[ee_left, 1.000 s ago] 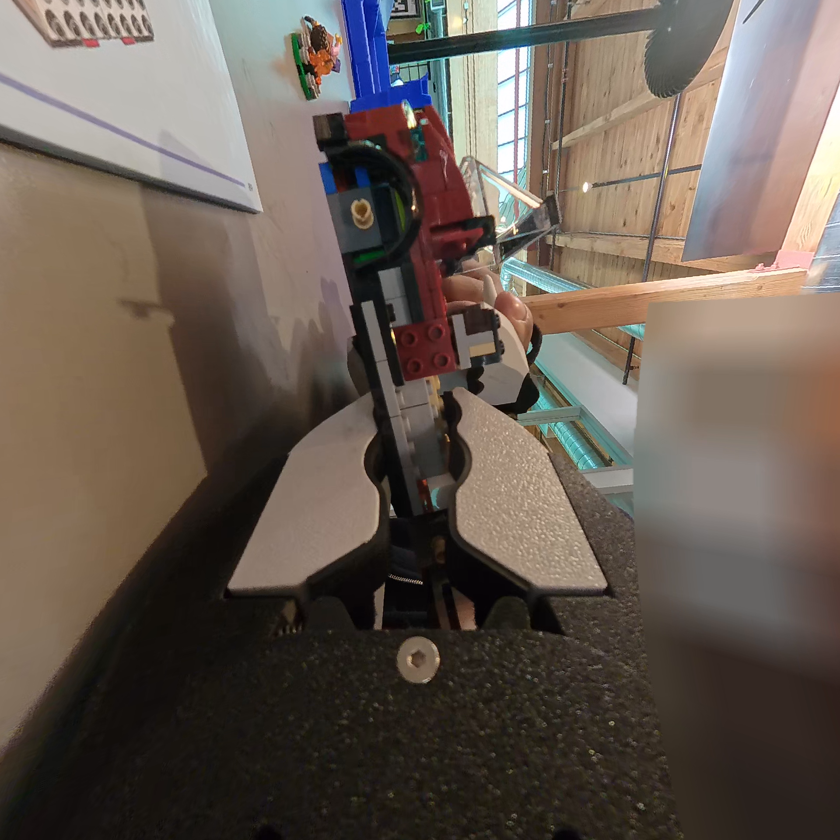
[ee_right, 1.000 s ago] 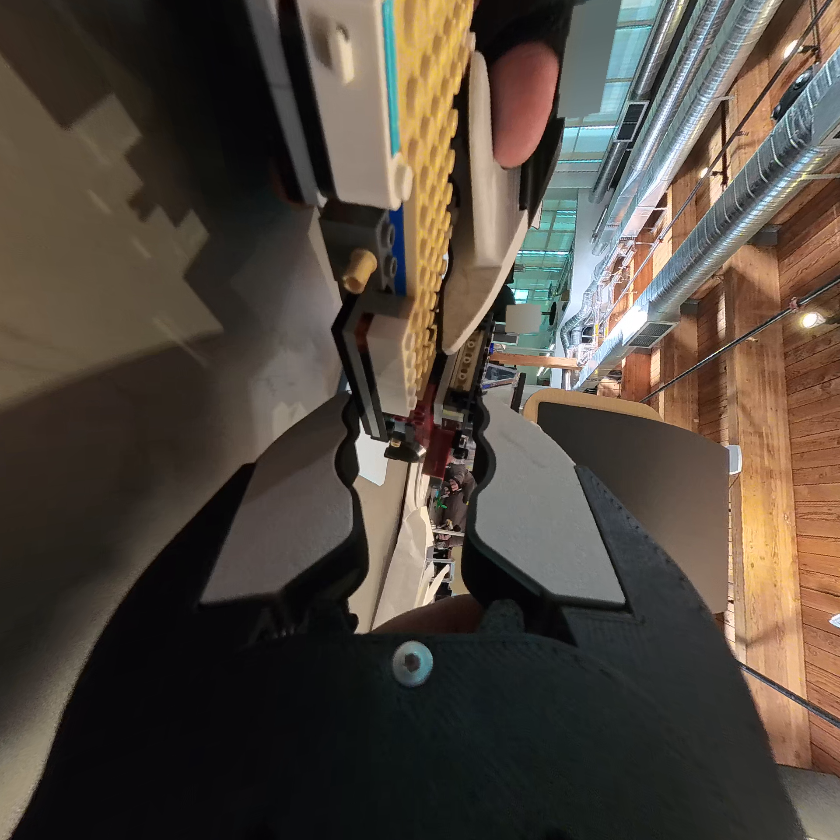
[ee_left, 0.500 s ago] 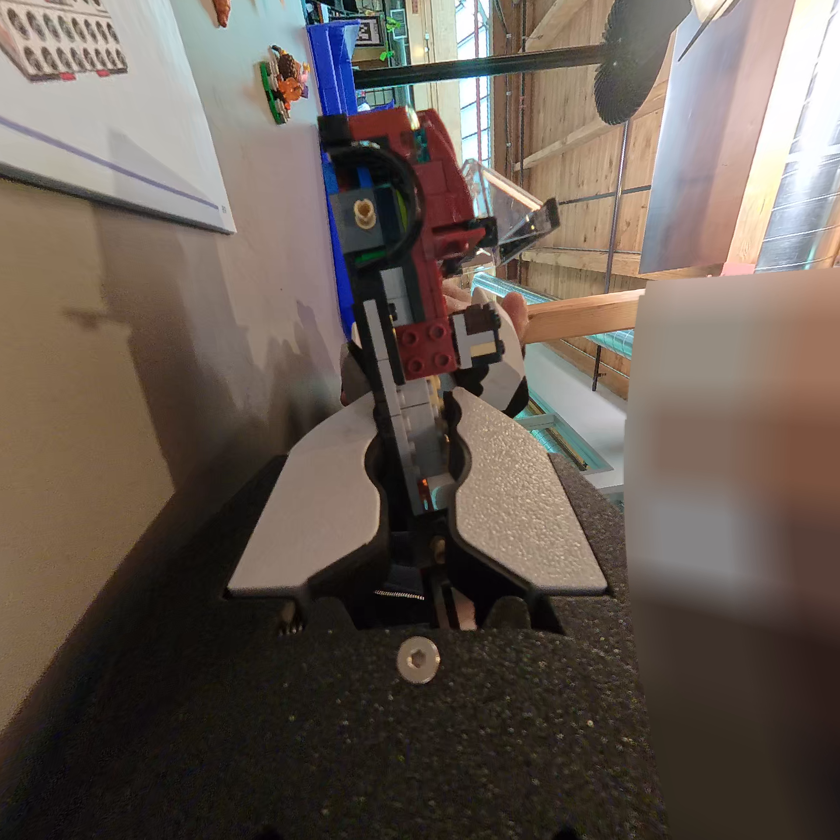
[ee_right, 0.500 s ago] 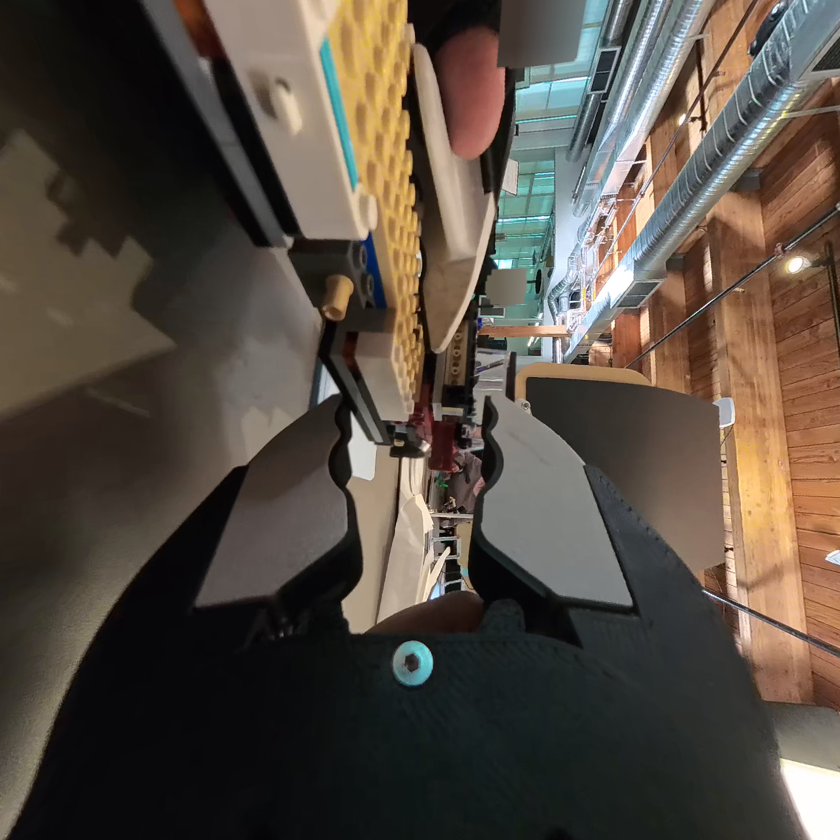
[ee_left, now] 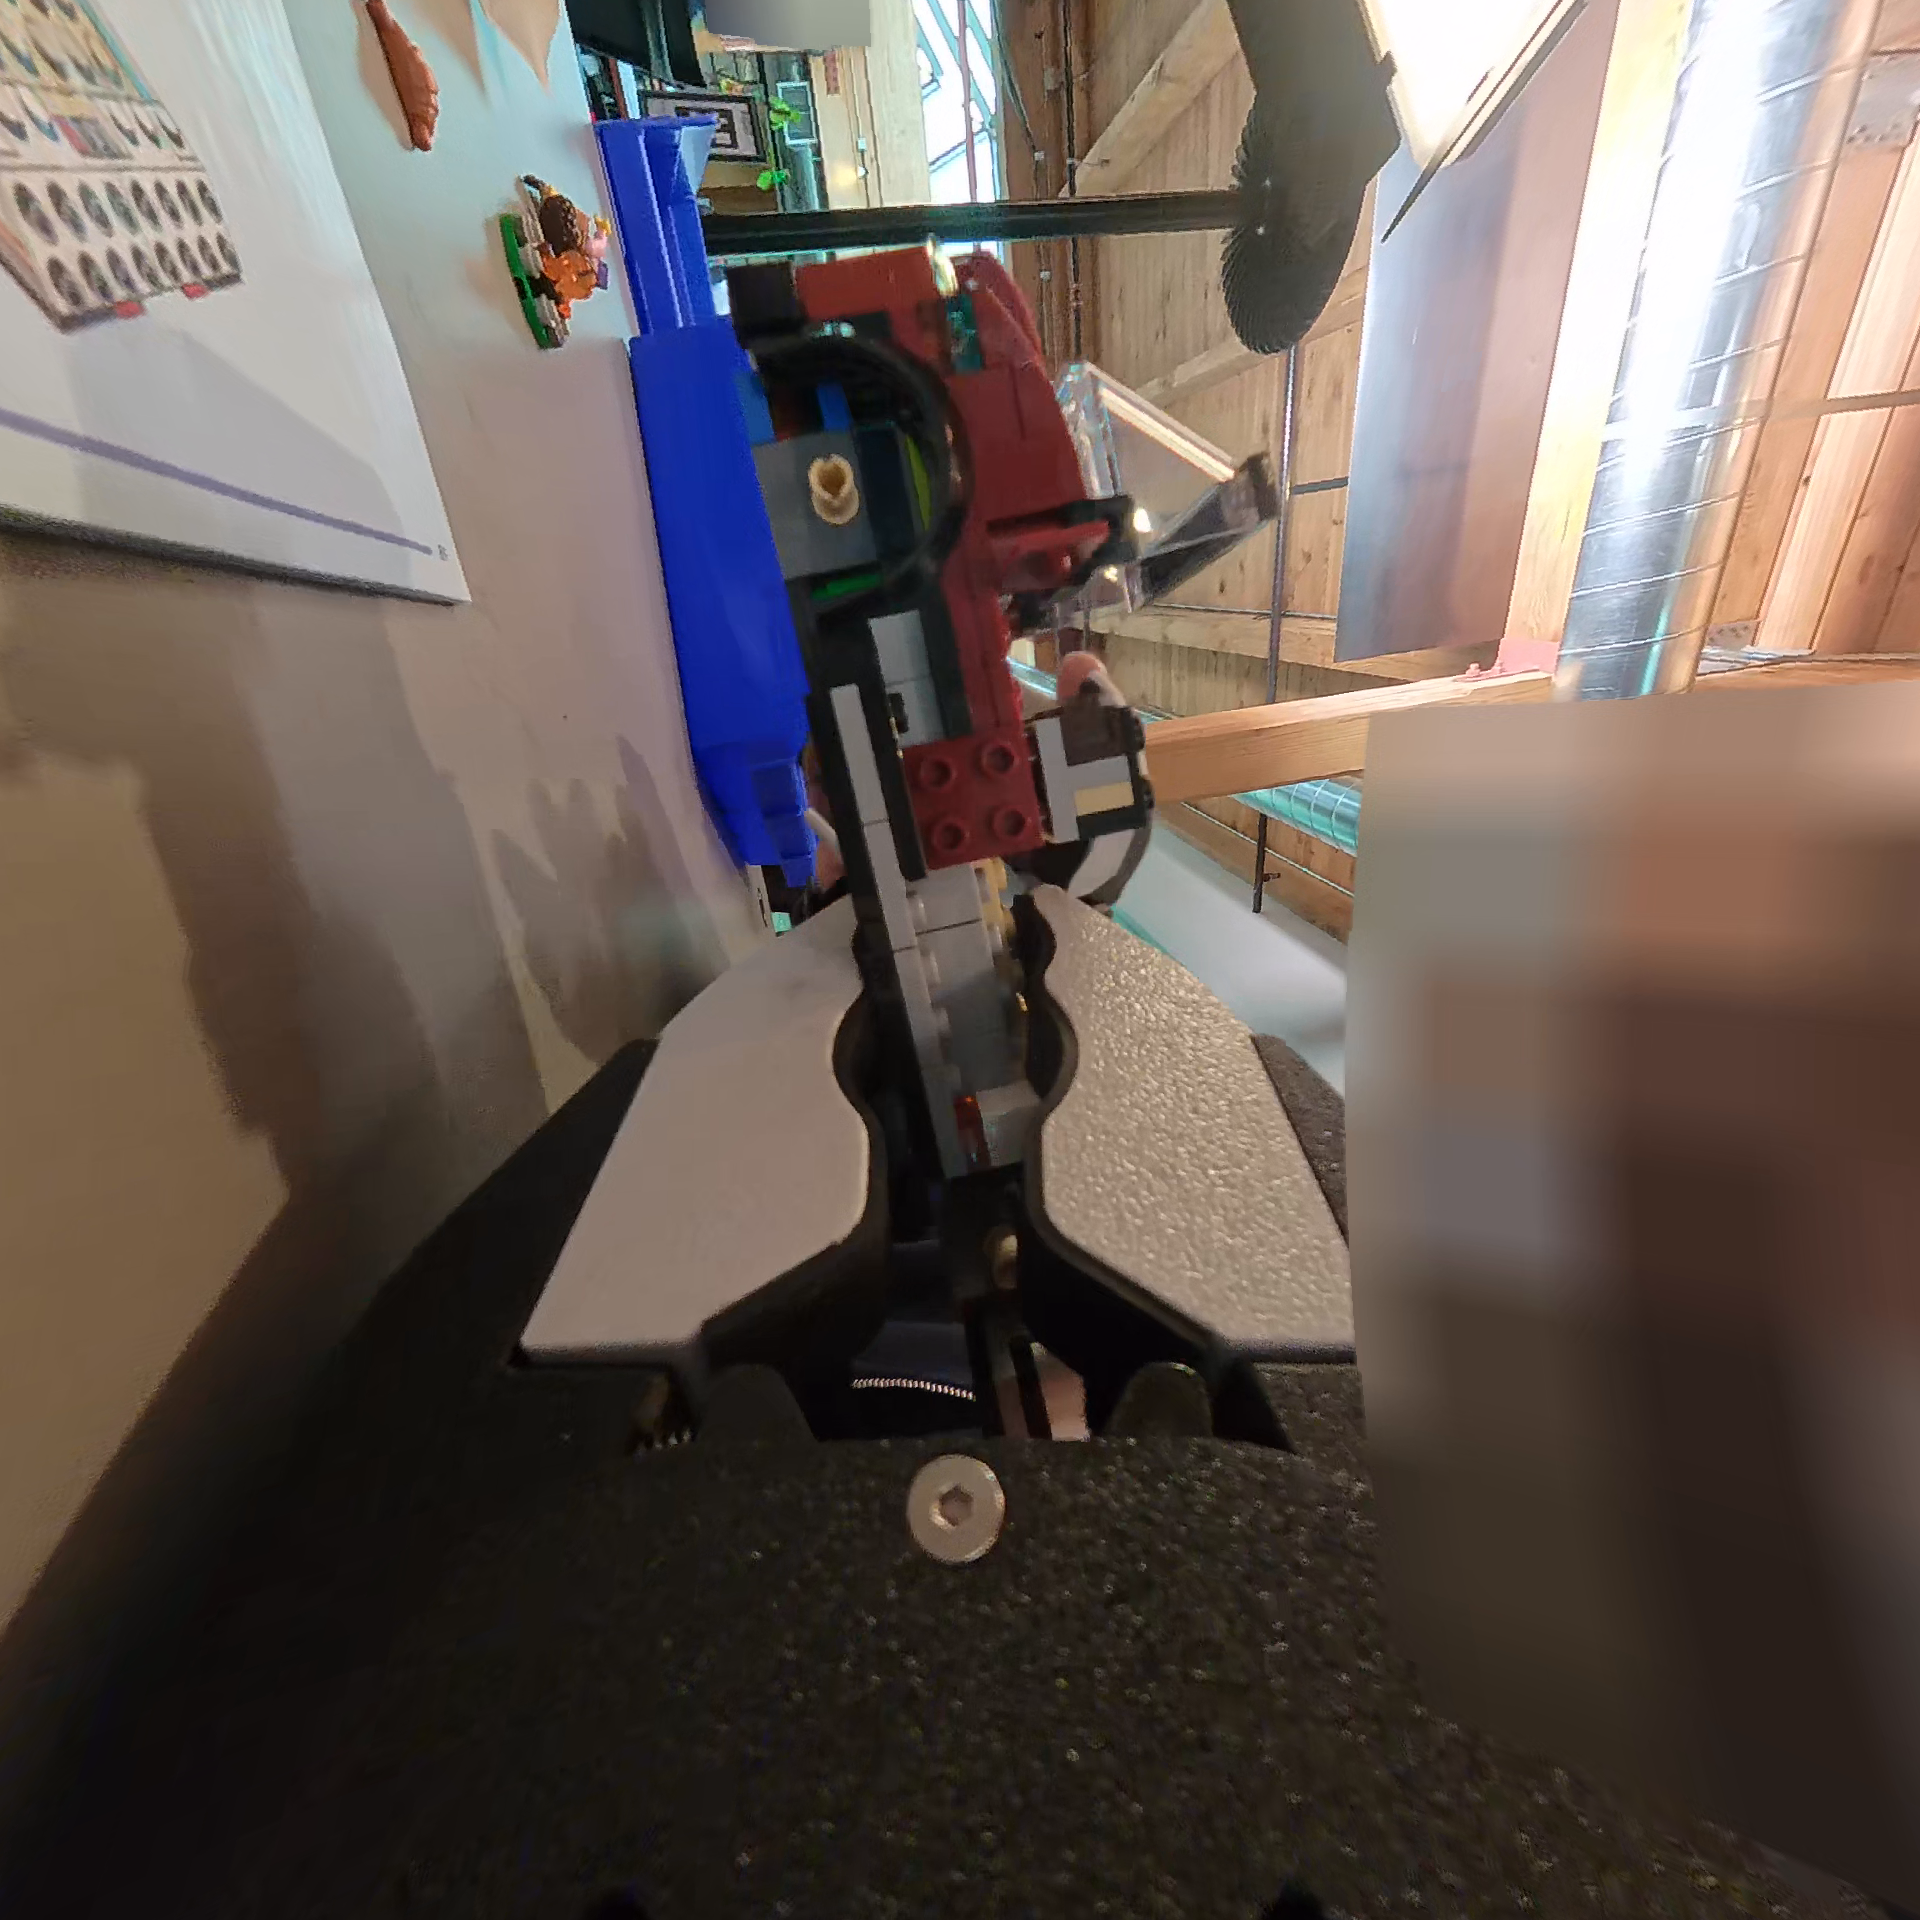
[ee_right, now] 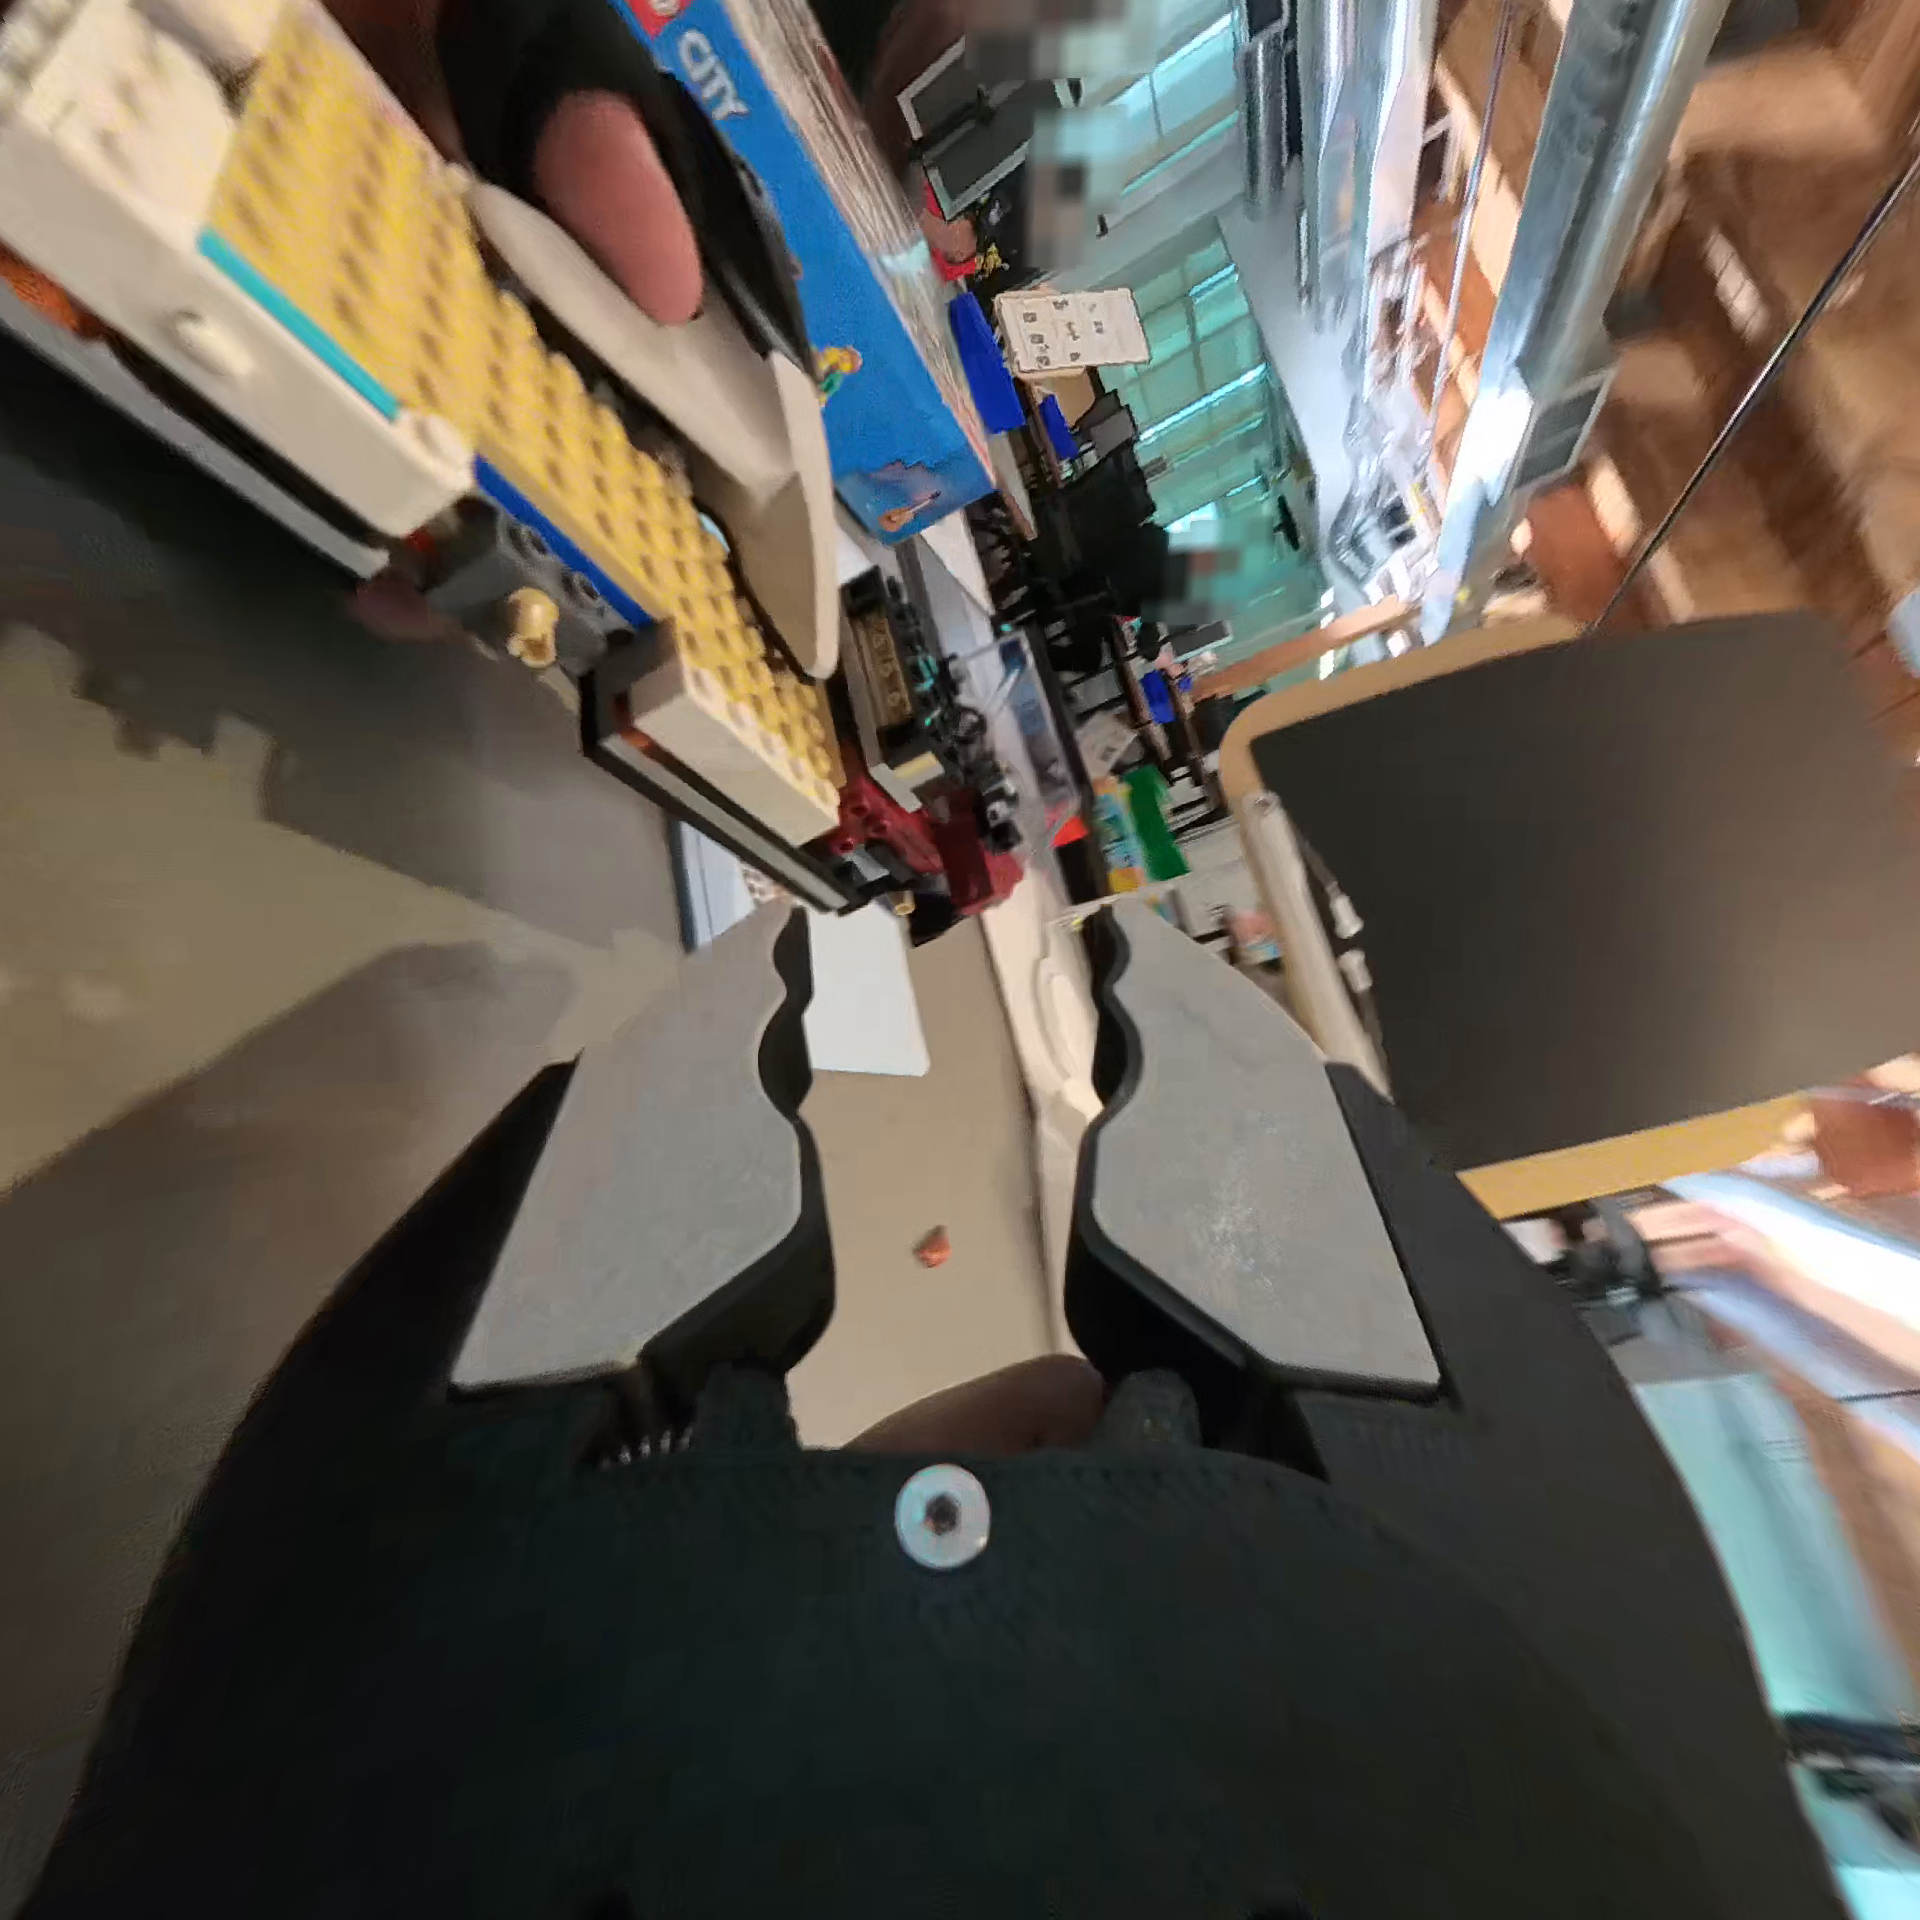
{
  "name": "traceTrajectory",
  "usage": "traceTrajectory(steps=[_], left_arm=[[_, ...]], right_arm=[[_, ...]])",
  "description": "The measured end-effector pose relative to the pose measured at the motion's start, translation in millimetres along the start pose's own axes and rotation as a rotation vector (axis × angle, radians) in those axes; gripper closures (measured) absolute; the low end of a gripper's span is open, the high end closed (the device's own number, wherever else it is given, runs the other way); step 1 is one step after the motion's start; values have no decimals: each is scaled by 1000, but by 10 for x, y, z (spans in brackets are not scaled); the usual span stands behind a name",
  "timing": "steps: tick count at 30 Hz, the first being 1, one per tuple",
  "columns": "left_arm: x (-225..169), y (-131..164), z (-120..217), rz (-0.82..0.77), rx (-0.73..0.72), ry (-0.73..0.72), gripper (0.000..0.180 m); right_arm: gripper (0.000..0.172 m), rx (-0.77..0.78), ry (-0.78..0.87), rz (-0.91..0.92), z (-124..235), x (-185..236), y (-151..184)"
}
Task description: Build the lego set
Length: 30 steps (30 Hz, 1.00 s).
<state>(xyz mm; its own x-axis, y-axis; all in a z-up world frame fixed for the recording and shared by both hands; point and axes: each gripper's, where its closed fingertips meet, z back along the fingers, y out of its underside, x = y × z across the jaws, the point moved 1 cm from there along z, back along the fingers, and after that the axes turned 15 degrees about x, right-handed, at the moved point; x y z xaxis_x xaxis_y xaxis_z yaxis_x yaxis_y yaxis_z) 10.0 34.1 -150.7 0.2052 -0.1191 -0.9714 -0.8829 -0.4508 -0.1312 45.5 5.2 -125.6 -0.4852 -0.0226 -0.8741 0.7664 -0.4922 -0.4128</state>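
Nearest to you, your left tool (ee_left: pixel 951 997) is pinching the grey plate end of the brick-built model (ee_left: pixel 914 644) — both pads press on its flat sides, so the thin edge sits deep in the throat and the long body cannot twist. That grip leaves the model standing out ahead of the fingers, with its dark red body, a tan pin and a clear sloped piece carried off the counter (ee_left: pixel 312 831), where the other side can get at it.

Your right tool (ee_right: pixel 945 1029) is spread, with nothing between its 2 fingers; only the counter (ee_right: pixel 914 1164) and a small orange piece (ee_right: pixel 932 1245) show through the gap. It hovers just short of the dark red end of the model (ee_right: pixel 727 623), whose yellow studded plate faces this view. A fingertip (ee_right: pixel 623 218) rests on the left tool's pad above that plate, steadying it.

Farther off, a blue bin (ee_left: pixel 717 540) lies on the counter beside the model, probably for loose parts. Beyond it sit a small figure on a green base (ee_left: pixel 551 260) and an open instruction sheet (ee_left: pixel 156 312) — kept within sight. In the right view a blue box (ee_right: pixel 831 281) lies behind the model.
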Motion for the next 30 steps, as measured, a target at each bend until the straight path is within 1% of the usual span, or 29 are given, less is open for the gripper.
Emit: traceTrajectory(steps=[2,4,6,8,12,17,20,25,27,30], left_arm=[[-30,-15,12,-4,1,15,158],[-59,-28,26,-5,-1,23,158],[-101,-37,30,-12,-4,38,158],[-132,-36,12,-16,-1,56,158],[-144,-11,-48,1,5,104,158],[-81,37,-111,17,8,74,158],[-85,72,-162,-3,14,57,158],[-70,155,-237,-33,8,8,157],[-57,170,-241,-34,-25,-11,158],[-52,189,-239,-38,-97,-29,158]], right_arm=[[120,9,-68,-99,31,43,60],[121,5,-78,-132,91,89,113],[121,1,-40,-96,155,133,149],[120,-6,32,-39,207,151,162],[115,-33,133,33,281,120,133],[110,-47,161,122,310,166,140],[110,-51,142,115,325,198,155],[113,-50,87,-11,370,125,157],[117,-44,12,-128,389,109,166],[120,6,-171,-391,396,137,243]])
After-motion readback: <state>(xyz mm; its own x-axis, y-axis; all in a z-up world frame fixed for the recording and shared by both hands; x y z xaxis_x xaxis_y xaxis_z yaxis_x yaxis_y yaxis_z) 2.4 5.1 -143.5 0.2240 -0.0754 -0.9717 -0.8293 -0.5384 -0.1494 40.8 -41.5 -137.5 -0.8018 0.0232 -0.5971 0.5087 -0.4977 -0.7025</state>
